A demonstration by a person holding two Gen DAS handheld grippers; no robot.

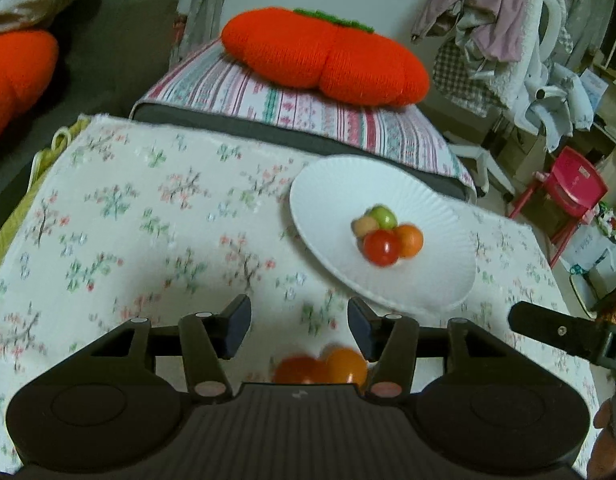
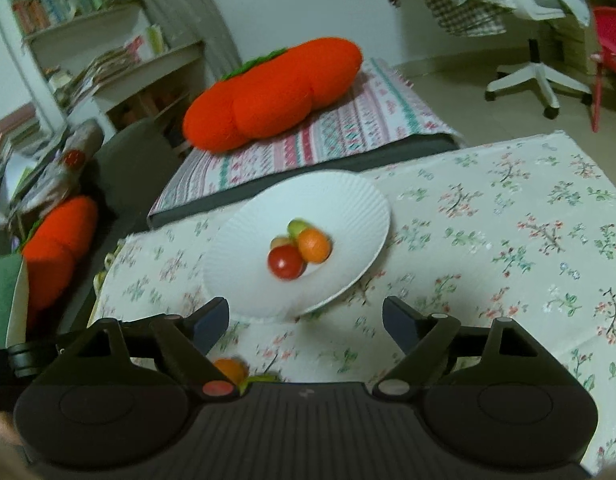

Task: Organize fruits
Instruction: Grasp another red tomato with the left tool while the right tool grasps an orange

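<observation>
Hovering low over the flowered tablecloth (image 1: 155,208), the left gripper (image 1: 299,326) has its jaws spread apart with nothing between them; just beneath and behind its fingertips, close to the near edge of the table, two loose fruits lie touching each other, a red one (image 1: 297,369) and an orange one (image 1: 346,365), both blurred. The right gripper (image 2: 305,322) is likewise released, jaws wide and empty, and under its left finger a small orange fruit (image 2: 229,369) shows beside a sliver of something green that is too hidden to name. Beyond both grippers a white ribbed plate (image 1: 340,184) sits on the cloth near the far edge of the table, its rim reaching that edge. In the middle of the plate four fruits are bunched together and touching: a red tomato (image 1: 382,247) nearest, an orange (image 1: 408,240) beside it, a green fruit (image 1: 383,216) behind, and a pale tan one (image 1: 364,225) next to the green. Past the table's far edge a striped cushion (image 1: 267,100) carries a big orange knitted pillow (image 1: 324,56). A red plastic chair (image 1: 568,188) stands on the floor off the right side.
</observation>
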